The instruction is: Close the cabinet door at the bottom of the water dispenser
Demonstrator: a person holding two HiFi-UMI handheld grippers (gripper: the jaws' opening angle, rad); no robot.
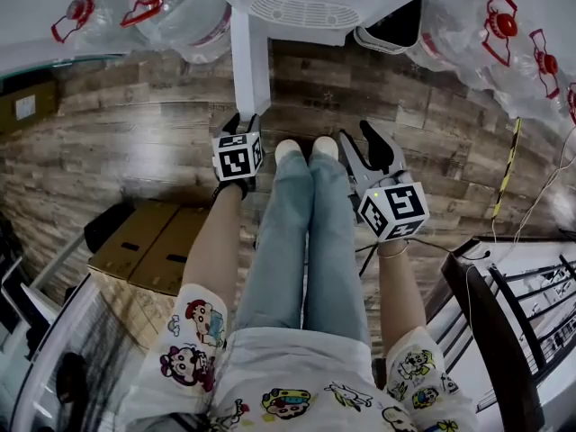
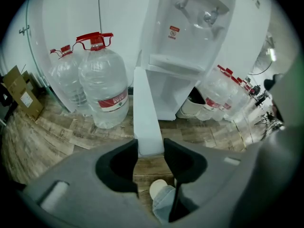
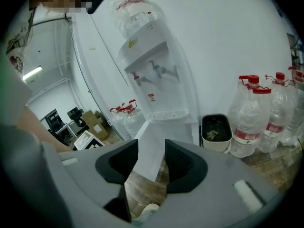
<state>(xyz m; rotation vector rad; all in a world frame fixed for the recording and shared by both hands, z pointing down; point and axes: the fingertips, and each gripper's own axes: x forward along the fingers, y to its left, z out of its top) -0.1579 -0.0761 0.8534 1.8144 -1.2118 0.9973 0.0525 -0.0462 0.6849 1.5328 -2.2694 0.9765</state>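
1. The water dispenser (image 1: pixel 304 12) stands at the top centre of the head view, on a wooden floor (image 1: pixel 126 142).
2. Its cabinet door (image 1: pixel 250 61) is open and runs as a narrow white strip from the dispenser's base down towards the middle of the frame.
3. The left tongs (image 1: pixel 244 120) are at the door's free end, just below the strip.
4. In the left gripper view the door's edge (image 2: pixel 148 118) fills the space between the two dark pads, with no gap showing on either side, so these tongs are clamped on the door.
5. The right tongs (image 1: pixel 360 142) are right of centre in the head view, well clear of the door, with their tips towards the dispenser.
6. In the right gripper view these tongs stand apart with nothing between them. The white door and the floor show through the gap.
7. The person's legs (image 1: pixel 306 232) in blue jeans run up the centre of the head view, the shoes between the two tongs.
8. Large water bottles (image 2: pixel 102 80) with red caps stand left of the dispenser in the left gripper view, and more stand to its right.
9. A small bin (image 3: pixel 216 129) sits beside the dispenser's base.
10. Cardboard boxes (image 1: pixel 148 246) lie at lower left in the head view.
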